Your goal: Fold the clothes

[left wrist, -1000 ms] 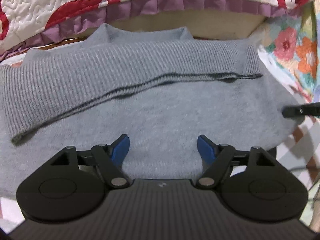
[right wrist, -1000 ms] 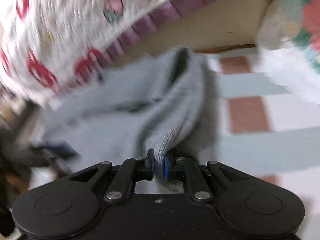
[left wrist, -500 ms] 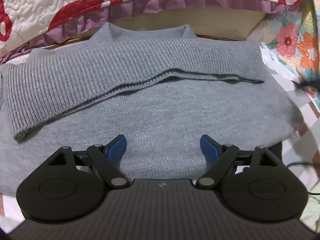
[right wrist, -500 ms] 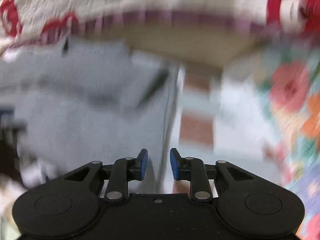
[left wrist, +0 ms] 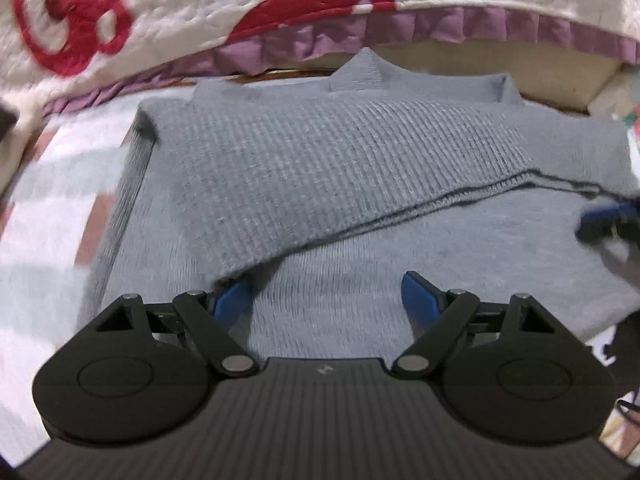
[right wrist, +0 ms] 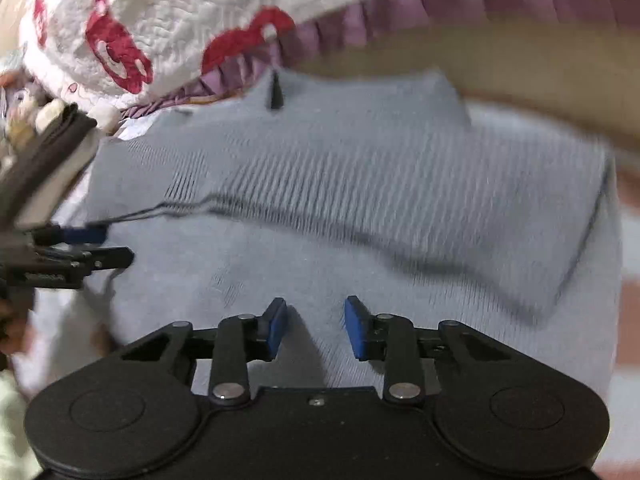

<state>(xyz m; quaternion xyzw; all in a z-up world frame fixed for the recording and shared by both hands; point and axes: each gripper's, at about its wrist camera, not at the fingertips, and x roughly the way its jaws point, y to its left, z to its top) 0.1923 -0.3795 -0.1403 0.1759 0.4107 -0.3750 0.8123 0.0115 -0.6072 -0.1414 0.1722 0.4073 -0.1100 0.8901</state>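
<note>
A grey knit sweater (left wrist: 340,184) lies flat on a checked mat, its ribbed sleeves folded across the chest and its collar pointing away toward the bed. My left gripper (left wrist: 326,294) hovers low over the sweater's near left part, jaws wide and still opening, nothing between the blue pads. In the right wrist view the same sweater (right wrist: 360,208) fills the frame. My right gripper (right wrist: 316,326) hangs over its lower middle, jaws partly apart and opening, no cloth pinched. The left gripper's fingers (right wrist: 80,248) show at that view's left edge.
A white quilted bedspread with red prints and a purple frill (left wrist: 240,12) hangs over a wooden bed frame right behind the collar. Pink, white and grey checked mat (left wrist: 52,208) shows left of the sweater. Flowered cloth sits at the far right edge (left wrist: 632,120).
My right gripper let go of the sleeve it pinched and swung over the sweater's body, jaws opening. My left gripper slid toward the sweater's left side and opened a little wider.
</note>
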